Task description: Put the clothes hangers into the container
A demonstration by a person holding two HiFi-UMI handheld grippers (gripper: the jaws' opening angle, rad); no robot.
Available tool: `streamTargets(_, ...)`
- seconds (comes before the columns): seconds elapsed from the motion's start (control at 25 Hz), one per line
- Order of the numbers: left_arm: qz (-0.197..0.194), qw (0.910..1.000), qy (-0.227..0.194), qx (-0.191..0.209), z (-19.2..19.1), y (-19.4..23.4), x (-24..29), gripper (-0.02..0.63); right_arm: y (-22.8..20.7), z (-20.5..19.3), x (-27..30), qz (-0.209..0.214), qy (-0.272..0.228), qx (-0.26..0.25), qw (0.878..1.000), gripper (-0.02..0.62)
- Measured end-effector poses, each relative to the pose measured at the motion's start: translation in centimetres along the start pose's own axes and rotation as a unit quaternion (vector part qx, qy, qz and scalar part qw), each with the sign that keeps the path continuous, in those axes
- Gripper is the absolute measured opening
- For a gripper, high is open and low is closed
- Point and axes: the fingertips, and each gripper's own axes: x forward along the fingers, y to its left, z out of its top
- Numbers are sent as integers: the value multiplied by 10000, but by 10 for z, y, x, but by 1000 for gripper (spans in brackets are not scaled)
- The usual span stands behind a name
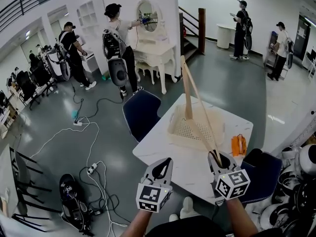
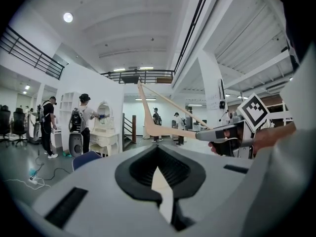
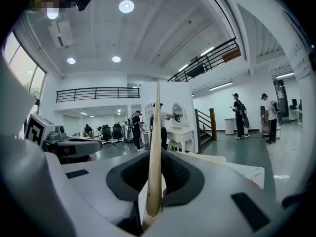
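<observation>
Right gripper [image 1: 217, 158] is clamping the near end of the wooden clothes hanger [image 1: 186, 90], its jaws nipped tight on the thin edge. It is holding the hanger slanted up and away so that, in the head view, it is crossing over the woven container [image 1: 174, 125] on the white table [image 1: 165, 158], likely lining up a drop-in. Left gripper [image 1: 160, 168] is hovering just beside it at the table's near edge, jaws together on nothing, probably kept out of the way on purpose.
</observation>
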Motion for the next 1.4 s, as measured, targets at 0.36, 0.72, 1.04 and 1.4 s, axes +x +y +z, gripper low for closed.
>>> streamTargets(0.36,79,9999,-31,-62,4,9,32,5,-21,8,26,100,23,-86,9999,63)
streamTargets(0.72,93,9999,22,-110,-2,15,65,5,-44,4,49,129,118,-67,9998,63)
streamTargets(1.04,1,9999,99,-137,-4,13,90,5,-62,1,66,123,219,-3,9997,63)
streamTargets(1.4,62,9995,208,-230,-11,25,109,5,-76,-6,87,153,385,24,9991,63)
